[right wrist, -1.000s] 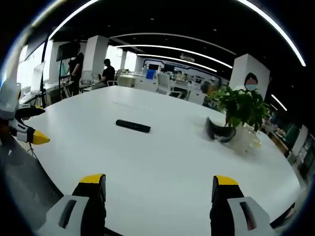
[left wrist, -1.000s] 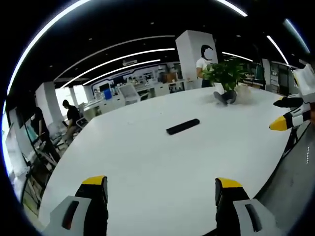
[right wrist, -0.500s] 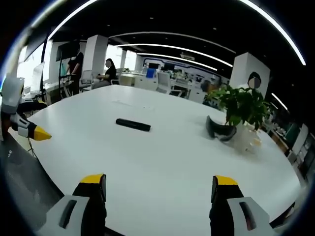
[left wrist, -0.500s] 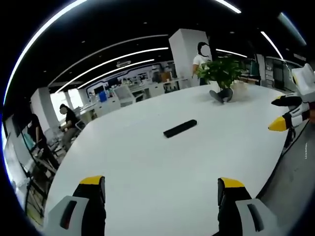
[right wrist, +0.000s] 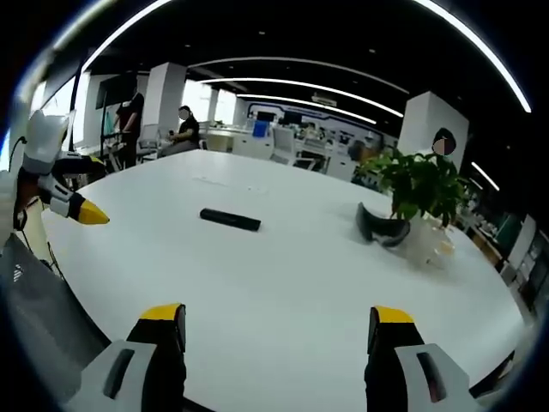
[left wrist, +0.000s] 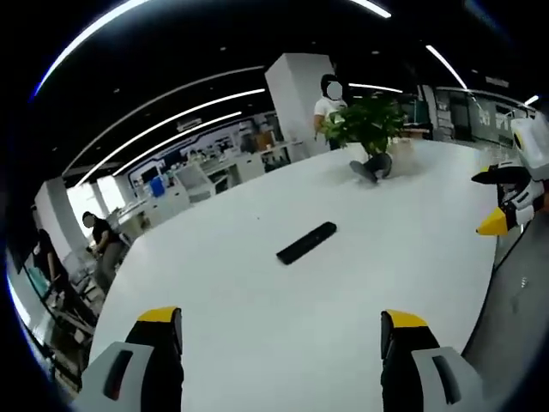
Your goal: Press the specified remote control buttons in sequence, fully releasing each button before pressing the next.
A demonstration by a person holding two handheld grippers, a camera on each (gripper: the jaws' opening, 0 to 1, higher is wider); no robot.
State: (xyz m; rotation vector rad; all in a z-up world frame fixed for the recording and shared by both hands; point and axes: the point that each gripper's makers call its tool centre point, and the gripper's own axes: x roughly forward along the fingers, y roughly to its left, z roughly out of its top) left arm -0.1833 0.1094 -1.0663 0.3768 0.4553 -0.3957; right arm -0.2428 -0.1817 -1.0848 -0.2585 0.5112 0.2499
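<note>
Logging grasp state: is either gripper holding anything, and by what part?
Nothing is held. Left gripper and right gripper are open and empty; the remote control lies untouched on the table.

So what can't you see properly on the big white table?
- Remote control: its buttons are too small to make out in either view.
- Dark thing beside the plant: too small to tell what it is.
- Plant's pot: pale and blurry in the right gripper view.

**No readable text anywhere**

No lettering can be made out on the remote control (left wrist: 306, 243), its button markings too small to tell. The far office signage (right wrist: 324, 100) is a blur, nothing legible on it.
</note>
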